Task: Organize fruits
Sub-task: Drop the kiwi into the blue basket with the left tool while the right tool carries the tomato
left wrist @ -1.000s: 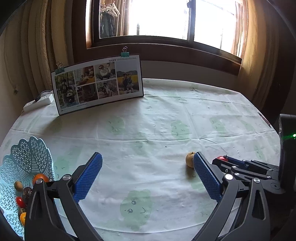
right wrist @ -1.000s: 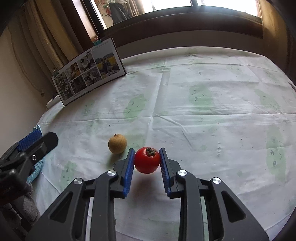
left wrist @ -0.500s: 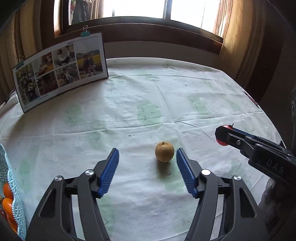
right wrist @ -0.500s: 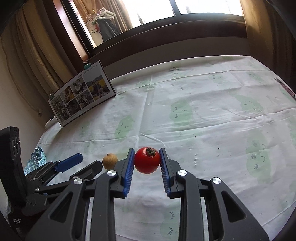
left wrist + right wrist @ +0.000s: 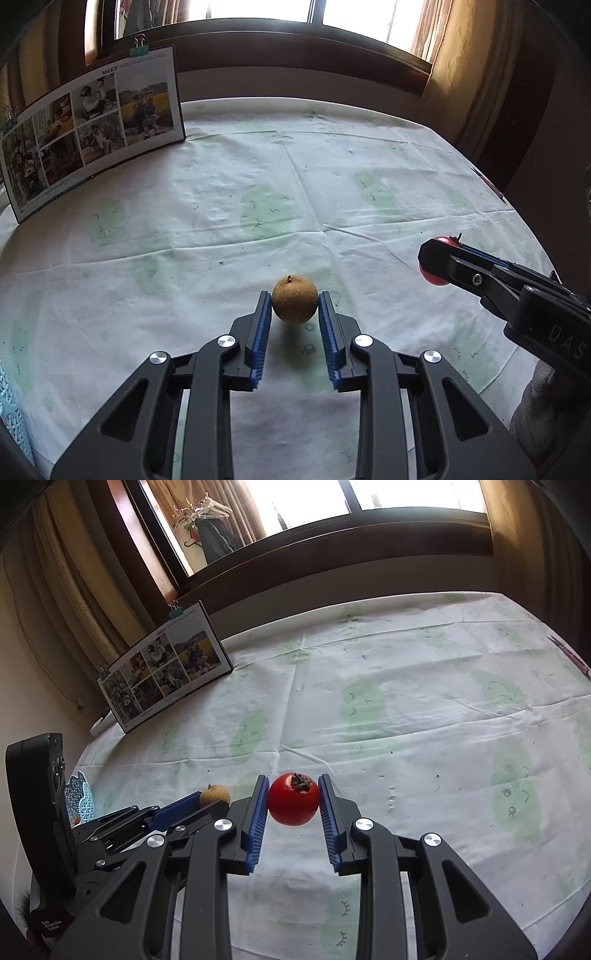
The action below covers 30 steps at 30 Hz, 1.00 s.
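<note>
A fruit (image 5: pixel 294 305) sits on the counter (image 5: pixel 258 192) between the pads of the left tool (image 5: pixel 294 310). To its right, the right tool (image 5: pixel 293 805) holds a tomato (image 5: pixel 293 804) above the counter. A photo board (image 5: pixel 92 125) stands behind at far left; a basket (image 5: pixel 79 794) lies at the left edge.

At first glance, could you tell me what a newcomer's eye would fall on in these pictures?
The red fruit stands out, clamped in the right gripper above the tablecloth. Next comes the brown fruit between the left gripper's blue pads. Behind them a photo board stands propped near the window.
</note>
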### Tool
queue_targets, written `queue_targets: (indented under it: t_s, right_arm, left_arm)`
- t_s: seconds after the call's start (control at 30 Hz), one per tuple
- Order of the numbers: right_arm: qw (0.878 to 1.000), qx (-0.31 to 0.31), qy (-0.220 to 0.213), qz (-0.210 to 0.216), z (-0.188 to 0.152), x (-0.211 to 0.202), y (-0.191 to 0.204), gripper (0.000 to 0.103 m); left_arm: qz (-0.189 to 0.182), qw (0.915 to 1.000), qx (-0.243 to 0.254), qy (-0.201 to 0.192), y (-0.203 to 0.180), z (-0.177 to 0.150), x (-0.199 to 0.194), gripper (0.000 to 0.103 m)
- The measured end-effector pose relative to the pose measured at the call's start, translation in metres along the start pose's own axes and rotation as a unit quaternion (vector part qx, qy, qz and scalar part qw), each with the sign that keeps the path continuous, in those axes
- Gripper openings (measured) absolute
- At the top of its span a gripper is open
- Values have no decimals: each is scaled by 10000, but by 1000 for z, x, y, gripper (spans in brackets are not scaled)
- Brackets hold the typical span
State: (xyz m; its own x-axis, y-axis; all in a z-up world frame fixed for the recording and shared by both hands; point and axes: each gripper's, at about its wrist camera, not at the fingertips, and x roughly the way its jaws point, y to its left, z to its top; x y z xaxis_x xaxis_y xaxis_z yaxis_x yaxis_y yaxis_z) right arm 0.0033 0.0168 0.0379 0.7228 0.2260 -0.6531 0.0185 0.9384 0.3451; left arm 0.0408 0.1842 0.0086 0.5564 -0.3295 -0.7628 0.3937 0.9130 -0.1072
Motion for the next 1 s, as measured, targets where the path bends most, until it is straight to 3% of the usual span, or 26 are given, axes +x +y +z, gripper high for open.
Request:
queue_targets:
  t_s: [0.43, 0.73, 1.0]
  right_arm:
    - [9997, -205, 112, 48, -9, 7, 12, 28]
    - [9990, -429, 109, -71, -15, 11, 22, 28]
    - [9979, -636, 112, -37, -19, 8, 40, 28]
  left_arm:
    - [588, 9949, -276, -774, 25, -10, -69, 27]
    - [1223, 9819, -767, -1228, 76, -28, -123, 27]
    - [1762, 9664, -1277, -1365, 136, -53, -155, 27]
